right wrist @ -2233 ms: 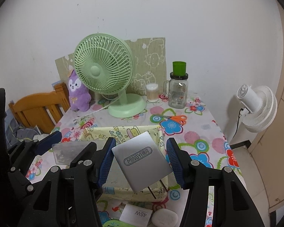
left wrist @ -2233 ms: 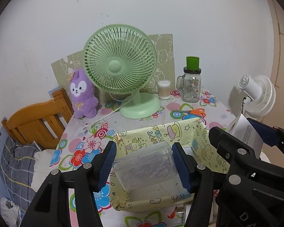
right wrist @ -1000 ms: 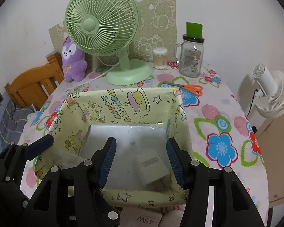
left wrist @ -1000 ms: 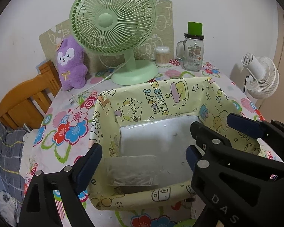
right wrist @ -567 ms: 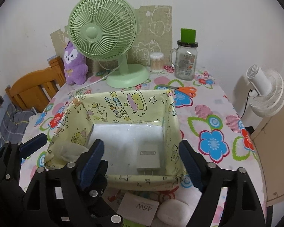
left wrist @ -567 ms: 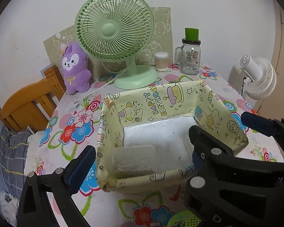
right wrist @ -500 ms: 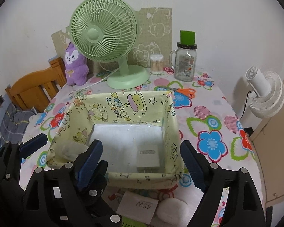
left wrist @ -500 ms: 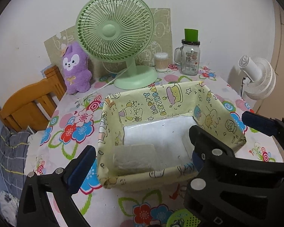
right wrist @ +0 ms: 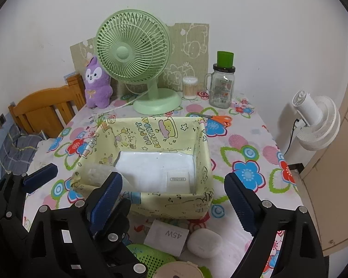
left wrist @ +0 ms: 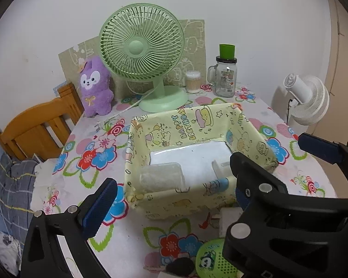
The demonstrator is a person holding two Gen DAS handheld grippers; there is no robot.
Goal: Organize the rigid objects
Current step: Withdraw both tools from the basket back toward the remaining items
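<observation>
A yellow cartoon-print fabric basket [right wrist: 148, 199] stands mid-table on the flowered cloth. Inside it, a clear plastic box [left wrist: 161, 178] lies at the front left and a white charger [right wrist: 178, 181] at the front right, on a white liner. My left gripper [left wrist: 174, 192] hangs open and wide in front of the basket's near wall, holding nothing. My right gripper [right wrist: 172, 183] is back from the basket too. Its jaws are opening, with nothing between the pads. On the cloth near the grippers lie a white 45W adapter [right wrist: 165, 236], a white oval case [right wrist: 204, 243] and a green mesh item [left wrist: 211, 259].
Behind the basket stand a green desk fan [right wrist: 132, 53], a purple plush [right wrist: 97, 83], a cotton-swab tub [right wrist: 189, 88] and a glass jar with a green lid [right wrist: 221, 85]. Orange scissors [right wrist: 218, 118] lie at the back right. A wooden headboard [right wrist: 46, 106] is left of the table, a white fan [right wrist: 315, 125] right.
Both grippers have drawn back and up from the basket. The right one let go of the charger, which now lies inside, and its jaws have spread. The clear box stays in the basket.
</observation>
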